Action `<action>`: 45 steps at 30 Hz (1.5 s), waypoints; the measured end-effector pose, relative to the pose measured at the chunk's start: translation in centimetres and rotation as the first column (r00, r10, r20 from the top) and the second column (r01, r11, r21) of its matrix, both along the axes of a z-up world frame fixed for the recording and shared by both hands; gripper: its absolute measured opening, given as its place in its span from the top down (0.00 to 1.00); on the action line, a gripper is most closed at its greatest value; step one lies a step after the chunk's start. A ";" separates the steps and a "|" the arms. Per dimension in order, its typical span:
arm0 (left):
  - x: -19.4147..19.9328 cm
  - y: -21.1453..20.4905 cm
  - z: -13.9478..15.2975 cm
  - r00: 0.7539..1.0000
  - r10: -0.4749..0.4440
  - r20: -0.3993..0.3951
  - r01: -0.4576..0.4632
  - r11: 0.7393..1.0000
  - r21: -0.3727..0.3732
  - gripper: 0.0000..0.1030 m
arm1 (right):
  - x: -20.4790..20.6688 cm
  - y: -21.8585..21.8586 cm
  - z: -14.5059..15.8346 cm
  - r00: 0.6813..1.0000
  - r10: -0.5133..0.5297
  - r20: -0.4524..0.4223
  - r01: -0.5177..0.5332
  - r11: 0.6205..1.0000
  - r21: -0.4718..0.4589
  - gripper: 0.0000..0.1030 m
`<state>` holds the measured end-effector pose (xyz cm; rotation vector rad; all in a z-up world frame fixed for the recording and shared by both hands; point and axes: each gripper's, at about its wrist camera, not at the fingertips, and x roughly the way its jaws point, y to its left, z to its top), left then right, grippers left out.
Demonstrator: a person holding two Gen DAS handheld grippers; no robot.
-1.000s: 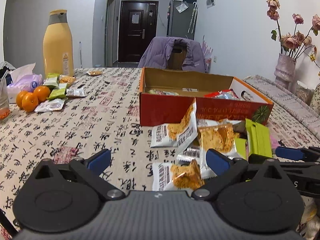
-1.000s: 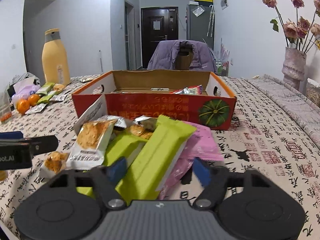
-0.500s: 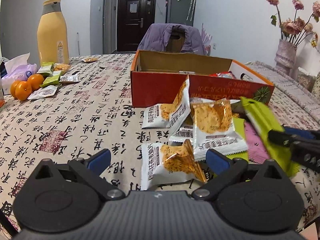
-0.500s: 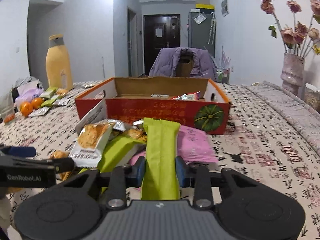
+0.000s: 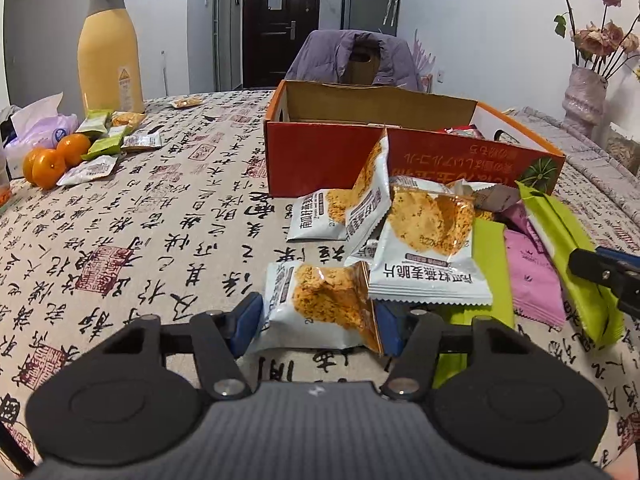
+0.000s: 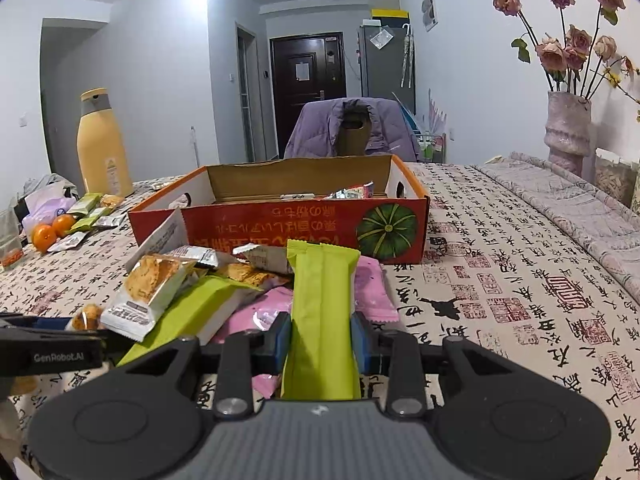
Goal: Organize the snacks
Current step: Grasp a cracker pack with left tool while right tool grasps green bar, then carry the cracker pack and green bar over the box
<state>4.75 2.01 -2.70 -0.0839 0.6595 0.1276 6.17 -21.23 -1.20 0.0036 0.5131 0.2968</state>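
A pile of snack packets lies on the patterned tablecloth in front of an open orange cardboard box [image 5: 320,160] [image 6: 280,216]. My left gripper [image 5: 320,326] is closing its jaws on a white packet of orange crackers [image 5: 324,304] at the near edge of the pile, and both blue pads touch its sides. My right gripper [image 6: 322,336] is shut on a long lime-green bar packet [image 6: 322,300], holding it end-on toward the box, above a pink packet [image 6: 372,292]. More cracker packets [image 5: 432,224] lean on each other behind. The box holds a few wrapped snacks [image 6: 352,192].
At the far left stand a tall yellow bottle [image 5: 110,48], oranges [image 5: 48,160], small snack packets [image 5: 100,148] and a tissue bag [image 5: 40,124]. A chair with a purple jacket [image 6: 352,128] stands behind the box. A vase of dried roses [image 6: 568,128] is at the right.
My left gripper dropped toward the pile and its wide jaws closed in on the nearest cracker packet. My right gripper shut on the green bar and raised it off the pile.
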 end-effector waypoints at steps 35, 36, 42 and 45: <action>0.9 0.2 7.1 0.974 -0.025 0.225 0.015 0.999 0.047 0.47 | 2.0 -0.1 3.6 0.993 0.015 0.114 -0.016 1.000 0.009 0.70; 1.3 0.1 7.3 0.973 -0.029 0.229 0.018 0.999 0.049 0.47 | 2.3 0.0 3.8 0.993 0.016 0.118 -0.017 1.000 0.009 0.70; 3.8 -0.5 8.7 0.965 -0.048 0.257 0.034 0.998 0.057 0.47 | 5.1 0.7 5.2 0.989 0.028 0.146 -0.030 1.000 0.007 0.70; 5.4 -0.8 9.3 0.962 -0.050 0.267 0.036 0.998 0.059 0.47 | 6.8 1.1 5.8 0.988 0.030 0.154 -0.031 0.999 0.007 0.70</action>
